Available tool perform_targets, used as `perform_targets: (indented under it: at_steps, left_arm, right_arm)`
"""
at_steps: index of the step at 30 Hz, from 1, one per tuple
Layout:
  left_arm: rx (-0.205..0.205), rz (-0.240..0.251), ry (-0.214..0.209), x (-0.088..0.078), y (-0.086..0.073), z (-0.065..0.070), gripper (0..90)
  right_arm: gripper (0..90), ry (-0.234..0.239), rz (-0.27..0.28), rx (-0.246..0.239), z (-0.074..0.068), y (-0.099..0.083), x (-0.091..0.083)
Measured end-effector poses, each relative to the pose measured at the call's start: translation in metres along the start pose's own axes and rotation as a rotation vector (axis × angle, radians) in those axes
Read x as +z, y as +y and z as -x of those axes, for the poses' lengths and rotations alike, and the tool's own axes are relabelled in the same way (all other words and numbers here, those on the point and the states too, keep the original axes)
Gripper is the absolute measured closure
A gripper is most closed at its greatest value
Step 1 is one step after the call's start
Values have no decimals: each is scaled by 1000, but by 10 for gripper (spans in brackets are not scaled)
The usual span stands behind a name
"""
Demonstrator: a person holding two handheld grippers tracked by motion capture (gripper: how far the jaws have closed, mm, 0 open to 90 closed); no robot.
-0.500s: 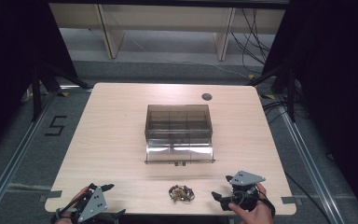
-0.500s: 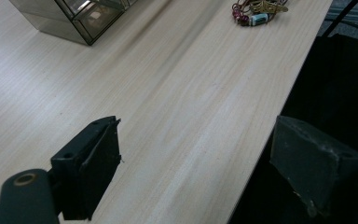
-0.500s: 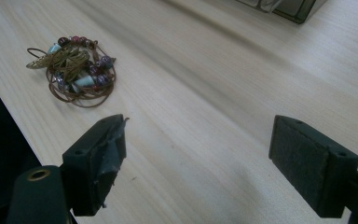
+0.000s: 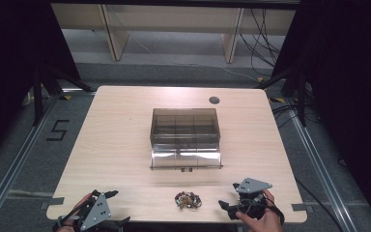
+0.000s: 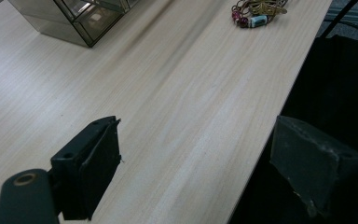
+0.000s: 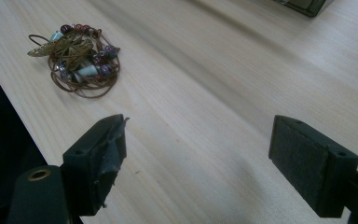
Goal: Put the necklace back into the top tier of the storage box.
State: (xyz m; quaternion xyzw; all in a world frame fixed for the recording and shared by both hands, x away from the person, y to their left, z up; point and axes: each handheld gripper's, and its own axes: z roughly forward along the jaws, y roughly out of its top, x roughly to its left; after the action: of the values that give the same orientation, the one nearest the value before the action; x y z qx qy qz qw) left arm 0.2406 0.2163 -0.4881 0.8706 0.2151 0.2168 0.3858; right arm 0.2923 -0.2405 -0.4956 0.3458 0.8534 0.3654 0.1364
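Beaded jewelry tangle (image 4: 188,199) sits at table (image 4: 125,145) near edge, at about 9 o'clock from right gripper (image 4: 228,207), jaws wide apart and empty, nearer than left gripper (image 4: 118,223), also spread, holding nothing.

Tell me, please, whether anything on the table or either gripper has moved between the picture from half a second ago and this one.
Nothing has visibly changed. The left gripper and the right gripper sit open at the near edge of the table as before, holding nothing. The beaded necklace lies between them in the same spot, and the clear compartment box is where it was, lid open.
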Motion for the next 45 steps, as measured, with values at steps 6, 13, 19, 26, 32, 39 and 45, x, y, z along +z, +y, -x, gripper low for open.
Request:
perform_targets:
  at_steps: [6,13,19,26,32,39,45]
  left_arm:
    - [11,-7,17,0,0,0,152]
    - [-6,-14,-11,1,0,1,152]
    - [-4,-12,-7,1,0,1,152]
    - [-17,-3,-12,2,0,2,152]
    - [10,-26,-7,1,0,0,152]
    - [3,-21,-9,1,0,0,151]
    - [-9,1,-7,2,0,1,151]
  right_arm:
    - [200,22,-29,-35,-2,2,2]
    - [199,51,-51,-44,-9,8,4]
    - [197,63,-37,-69,-16,16,9]
    - [197,94,-58,-114,-25,22,14]
    - [208,103,-65,-150,-32,28,17]
    - [222,128,-90,-196,-42,36,23]
    - [230,137,-109,-211,-46,39,26]
